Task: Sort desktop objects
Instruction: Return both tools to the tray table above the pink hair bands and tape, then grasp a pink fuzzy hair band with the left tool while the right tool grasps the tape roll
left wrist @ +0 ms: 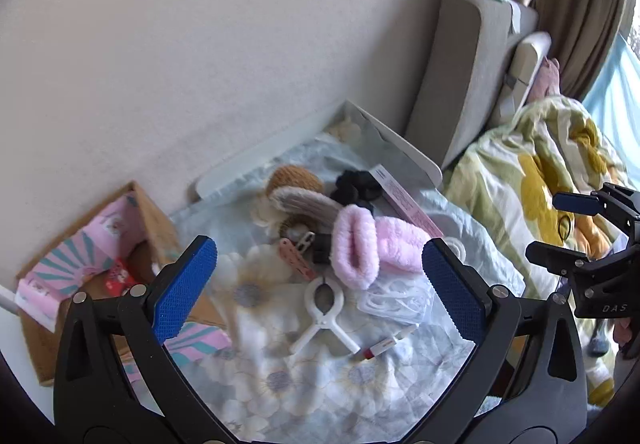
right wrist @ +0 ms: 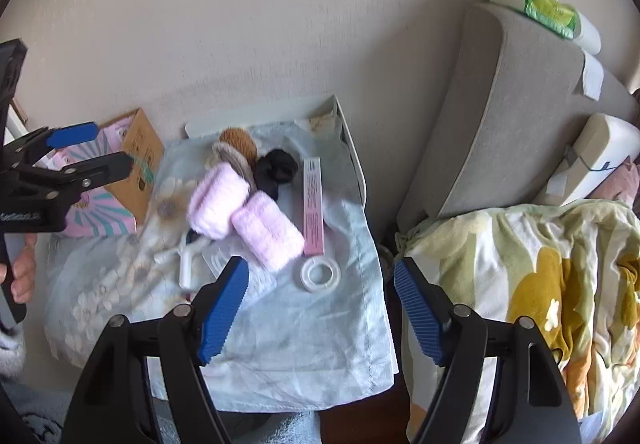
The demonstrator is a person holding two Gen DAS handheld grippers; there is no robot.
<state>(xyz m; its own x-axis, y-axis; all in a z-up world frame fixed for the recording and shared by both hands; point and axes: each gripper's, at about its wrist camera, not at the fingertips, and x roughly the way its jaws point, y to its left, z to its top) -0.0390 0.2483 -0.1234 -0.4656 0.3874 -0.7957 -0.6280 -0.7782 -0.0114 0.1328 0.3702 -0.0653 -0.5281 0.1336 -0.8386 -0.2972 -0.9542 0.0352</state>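
Small items lie on a pale blue flowered cloth [left wrist: 304, 376] over a little table. A pink fluffy headband [left wrist: 360, 244] [right wrist: 244, 212] sits in the middle, with a black scrunchie [left wrist: 356, 184] [right wrist: 276, 166], a brown fuzzy piece [left wrist: 294, 178], a pink flat box [right wrist: 313, 204], a white plastic clip [left wrist: 322, 314], a pink hair clip [left wrist: 294, 256], a red-tipped pen [left wrist: 380, 349] and a clear tape roll [right wrist: 320, 273]. My left gripper [left wrist: 316, 290] is open and empty above the white clip. My right gripper [right wrist: 322, 310] is open and empty over the cloth's right edge.
An open cardboard box [left wrist: 96, 244] [right wrist: 132, 168] with pink lining stands at the table's left. A white tray rim [left wrist: 396, 142] runs along the back. A grey cushion [right wrist: 512, 104] and a flowered quilt [right wrist: 540, 276] lie to the right.
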